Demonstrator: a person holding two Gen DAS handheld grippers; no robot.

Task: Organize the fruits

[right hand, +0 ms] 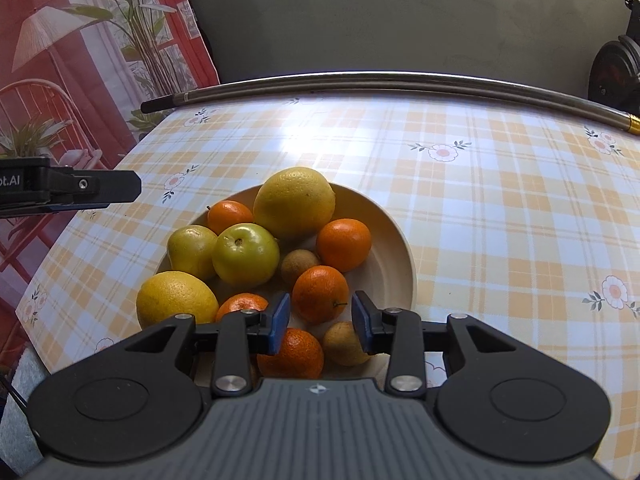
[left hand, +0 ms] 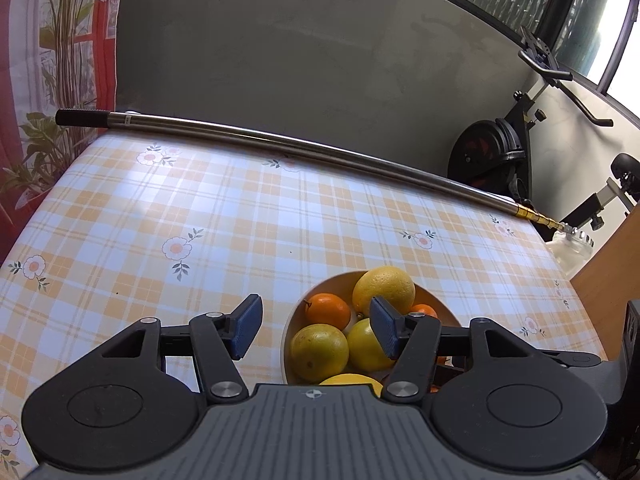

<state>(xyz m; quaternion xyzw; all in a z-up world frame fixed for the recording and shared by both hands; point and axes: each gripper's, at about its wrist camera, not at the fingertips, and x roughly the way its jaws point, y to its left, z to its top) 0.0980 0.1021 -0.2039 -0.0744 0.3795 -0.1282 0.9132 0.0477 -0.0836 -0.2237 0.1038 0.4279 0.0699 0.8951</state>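
Note:
A cream bowl point(right hand: 394, 236) full of fruit sits on the checked tablecloth point(right hand: 500, 208). It holds large yellow lemons point(right hand: 294, 202), a green apple point(right hand: 245, 254), a pear point(right hand: 191, 249), several oranges point(right hand: 344, 244) and small brown kiwis point(right hand: 299, 266). My right gripper point(right hand: 320, 322) is open just above the bowl's near side, with an orange point(right hand: 319, 294) between and beyond its fingers. My left gripper point(left hand: 314, 326) is open and empty over the bowl's point(left hand: 289, 328) left rim; its side also shows in the right wrist view point(right hand: 80, 190).
A long metal pole point(left hand: 280, 144) with a black grip lies along the table's far edge. An exercise bike point(left hand: 500, 148) stands beyond the right corner. A printed curtain point(right hand: 80, 60) hangs at the left. A wooden board point(left hand: 612, 268) is at the right.

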